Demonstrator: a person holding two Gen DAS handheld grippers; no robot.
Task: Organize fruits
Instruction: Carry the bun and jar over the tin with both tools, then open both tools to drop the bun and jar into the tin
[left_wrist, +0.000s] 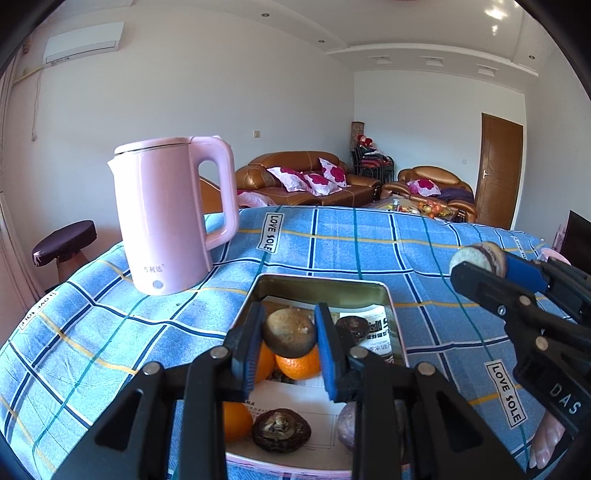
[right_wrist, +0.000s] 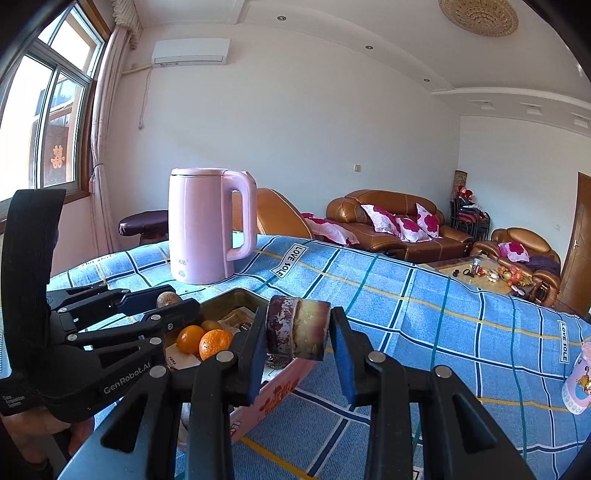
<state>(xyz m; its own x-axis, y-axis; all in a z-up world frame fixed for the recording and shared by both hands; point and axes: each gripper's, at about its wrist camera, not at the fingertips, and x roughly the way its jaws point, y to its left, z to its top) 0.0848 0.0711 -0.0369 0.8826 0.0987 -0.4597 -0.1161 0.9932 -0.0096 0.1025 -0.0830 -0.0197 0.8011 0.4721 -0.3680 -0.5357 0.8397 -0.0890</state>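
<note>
Over the tin box (left_wrist: 391, 314), I hold one fruit in each gripper.

My left gripper (left_wrist: 290, 341) is squeezed tight on a brown fruit (left_wrist: 290, 332), and my right gripper (right_wrist: 298, 334) is squeezed on a cut purple fruit (right_wrist: 297, 332). Oranges (right_wrist: 215, 343) and other fruits lie in the box. I think sorting is only partly done; both fruits still need a place.
</note>
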